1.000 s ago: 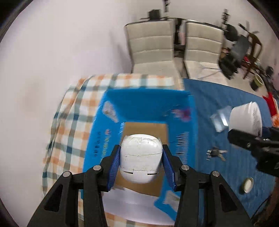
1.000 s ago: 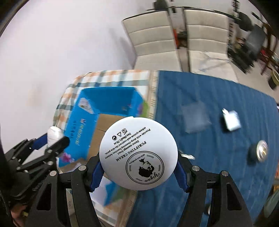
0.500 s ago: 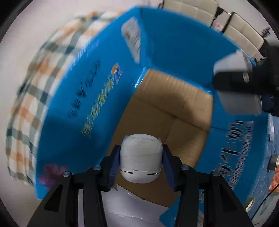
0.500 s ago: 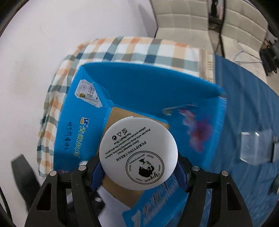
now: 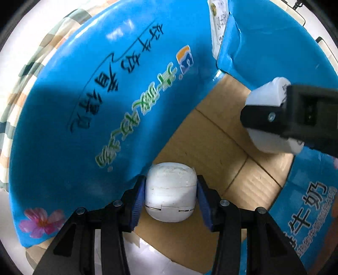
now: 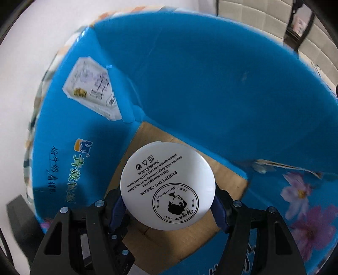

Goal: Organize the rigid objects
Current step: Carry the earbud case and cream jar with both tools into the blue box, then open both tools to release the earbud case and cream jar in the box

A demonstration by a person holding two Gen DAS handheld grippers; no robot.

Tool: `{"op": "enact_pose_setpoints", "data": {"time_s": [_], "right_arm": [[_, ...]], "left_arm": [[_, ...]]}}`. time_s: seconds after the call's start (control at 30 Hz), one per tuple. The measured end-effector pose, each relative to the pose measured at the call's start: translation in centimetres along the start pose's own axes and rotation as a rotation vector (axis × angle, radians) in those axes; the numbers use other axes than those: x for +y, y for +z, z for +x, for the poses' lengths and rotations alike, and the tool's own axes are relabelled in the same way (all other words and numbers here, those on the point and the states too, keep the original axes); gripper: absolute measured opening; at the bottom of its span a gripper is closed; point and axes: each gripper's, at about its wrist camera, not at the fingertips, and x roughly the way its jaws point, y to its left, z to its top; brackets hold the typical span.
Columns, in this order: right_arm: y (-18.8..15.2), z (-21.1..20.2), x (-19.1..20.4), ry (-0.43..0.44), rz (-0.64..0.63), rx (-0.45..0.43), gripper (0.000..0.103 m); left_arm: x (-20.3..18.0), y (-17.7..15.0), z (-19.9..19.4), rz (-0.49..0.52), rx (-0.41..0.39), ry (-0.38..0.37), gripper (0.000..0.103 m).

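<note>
Both inside blue printed cardboard box (image 5: 131,101), flaps crowding: left gripper (image 5: 170,195) clamping small white rounded jar (image 5: 170,191); right gripper (image 6: 168,206) clamping round white cream jar (image 6: 168,188), label legible only in right view

A plain white wall (image 6: 31,31) fills the upper left. Beige tufted upholstered chair backs (image 6: 264,19) stand at the upper right, beside a dark frame (image 6: 295,36)

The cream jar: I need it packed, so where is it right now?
The cream jar is clamped in the right gripper, inside the blue box above its cardboard floor, across from the small white jar in the left gripper.
</note>
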Motion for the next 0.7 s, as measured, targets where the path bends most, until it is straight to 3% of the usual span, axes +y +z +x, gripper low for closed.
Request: {"op": "enact_pose_setpoints", "data": {"time_s": [0.53, 0.57, 0.67, 0.7], "right_arm": [[1.5, 1.6, 1.2, -0.031, -0.057, -0.006, 0.071], [1.5, 1.6, 1.3, -0.028, -0.054, -0.004, 0.072], [0.4, 0.8, 2.1, -0.029, -0.064, -0.018, 0.091], [0.3, 0.5, 2.4, -0.035, -0.073, -0.027, 0.091]], "left_arm": [[-0.5, 1.0, 0.6, -0.008, 0.016, -0.01, 0.044], [-0.2, 1.3, 0.3, -0.007, 0.021, -0.013, 0.044], [-0.2, 1.5, -0.1, -0.004, 0.027, -0.013, 0.046], [-0.2, 1.4, -0.3, -0.008, 0.022, -0.014, 0.054]]}}
